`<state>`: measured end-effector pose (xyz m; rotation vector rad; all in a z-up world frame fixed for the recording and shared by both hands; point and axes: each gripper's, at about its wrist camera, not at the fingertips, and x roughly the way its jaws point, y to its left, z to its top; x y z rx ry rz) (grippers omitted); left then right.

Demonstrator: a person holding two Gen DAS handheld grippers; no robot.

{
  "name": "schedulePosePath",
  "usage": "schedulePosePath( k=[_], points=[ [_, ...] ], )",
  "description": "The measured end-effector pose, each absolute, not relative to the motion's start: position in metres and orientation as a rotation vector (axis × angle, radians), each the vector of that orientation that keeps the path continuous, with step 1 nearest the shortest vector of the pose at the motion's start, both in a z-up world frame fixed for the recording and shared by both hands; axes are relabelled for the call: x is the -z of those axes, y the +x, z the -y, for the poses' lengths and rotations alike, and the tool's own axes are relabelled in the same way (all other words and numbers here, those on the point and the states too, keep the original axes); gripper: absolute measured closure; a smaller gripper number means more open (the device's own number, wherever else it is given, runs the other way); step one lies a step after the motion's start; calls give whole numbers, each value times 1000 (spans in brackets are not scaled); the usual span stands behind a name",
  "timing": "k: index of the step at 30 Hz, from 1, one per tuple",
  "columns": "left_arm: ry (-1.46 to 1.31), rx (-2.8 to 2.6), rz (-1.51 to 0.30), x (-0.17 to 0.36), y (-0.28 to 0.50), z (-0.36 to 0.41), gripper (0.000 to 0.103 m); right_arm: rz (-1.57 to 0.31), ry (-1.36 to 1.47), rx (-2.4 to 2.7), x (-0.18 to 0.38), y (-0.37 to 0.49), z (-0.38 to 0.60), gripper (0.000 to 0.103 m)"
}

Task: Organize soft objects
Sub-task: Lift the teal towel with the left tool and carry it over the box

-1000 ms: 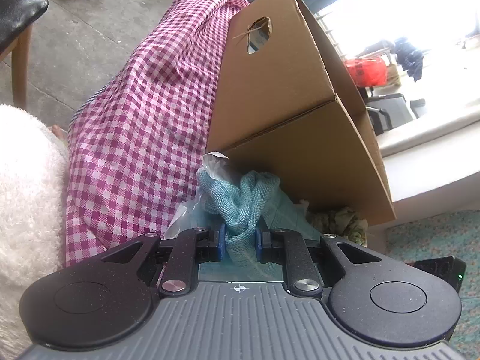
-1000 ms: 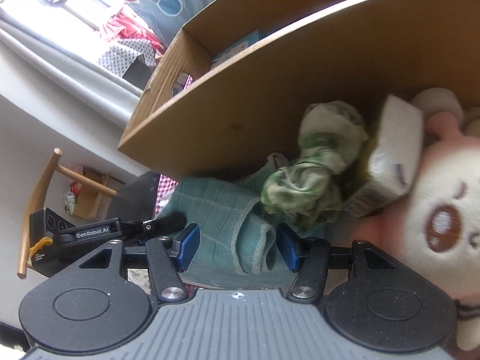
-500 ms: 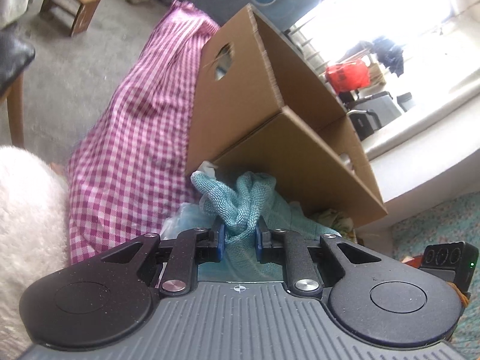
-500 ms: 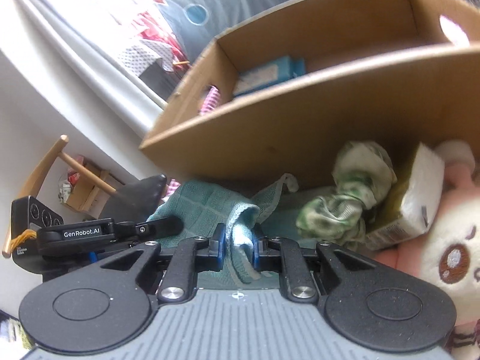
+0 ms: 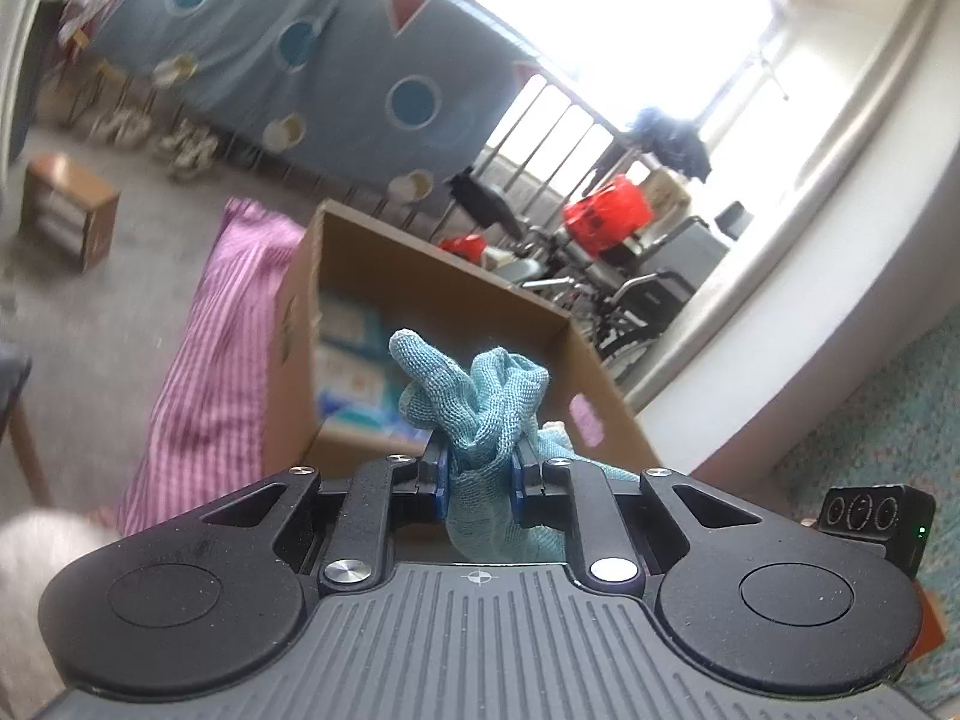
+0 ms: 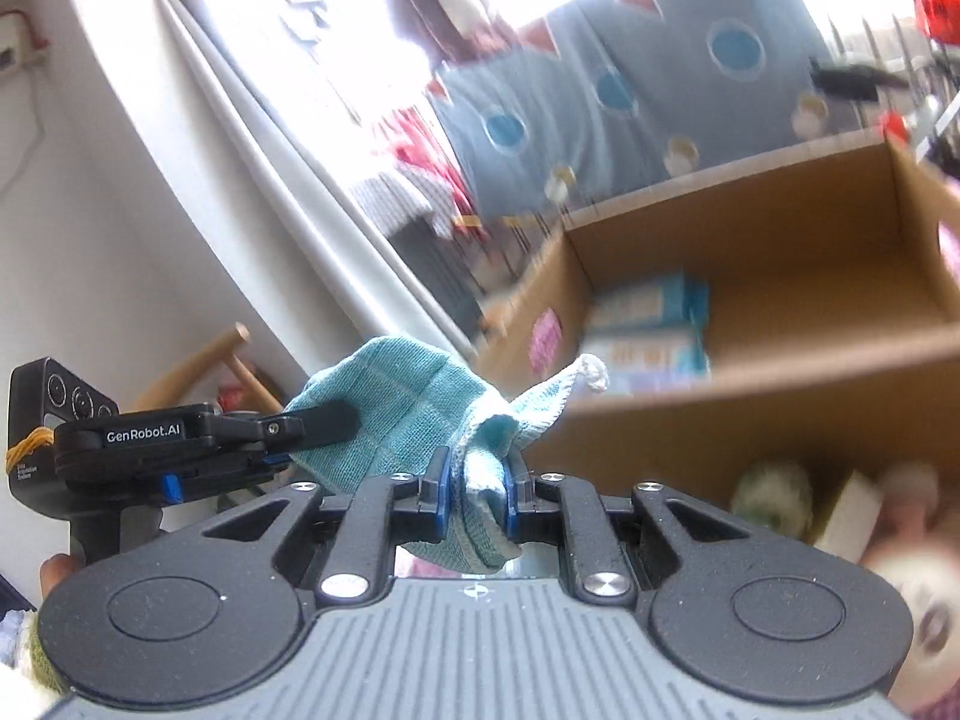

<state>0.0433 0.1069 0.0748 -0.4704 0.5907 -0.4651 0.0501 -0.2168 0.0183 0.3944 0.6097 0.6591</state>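
Observation:
A teal knitted cloth (image 5: 480,402) hangs between both grippers, lifted off the heap. My left gripper (image 5: 479,468) is shut on one bunched end of it. My right gripper (image 6: 474,474) is shut on the other end of the cloth (image 6: 408,414), and the left gripper's body (image 6: 180,444) shows at the left of the right wrist view. An open cardboard box (image 5: 432,294) stands just beyond, with blue and white packets (image 6: 648,324) inside. A green-white rolled cloth (image 6: 774,492), a white block (image 6: 852,510) and a pink plush toy (image 6: 912,588) lie at the box's foot, blurred.
A pink checked cloth (image 5: 210,372) covers the surface left of the box. White fluffy fabric (image 5: 36,552) is at the lower left. A blue patterned sheet (image 5: 288,54) hangs behind, with a wheelchair (image 5: 636,294) and a bright window. A wooden chair (image 6: 210,360) stands by the wall.
Both grippers have risen with the teal cloth, so the box's open top and inside now show. The right gripper, open around the cloth a second ago, has shut on it.

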Motion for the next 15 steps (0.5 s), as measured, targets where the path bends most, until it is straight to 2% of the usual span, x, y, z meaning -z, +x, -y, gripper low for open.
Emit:
schedulePosePath(
  k=[7,15],
  points=[
    [-380,530,-576,-113,107,-52,86,-506,379,-662,-67,87,251,85],
    [-333,510,-743,-88,228,6,86,-647,373,-595,-77,209,288,85]
  ],
)
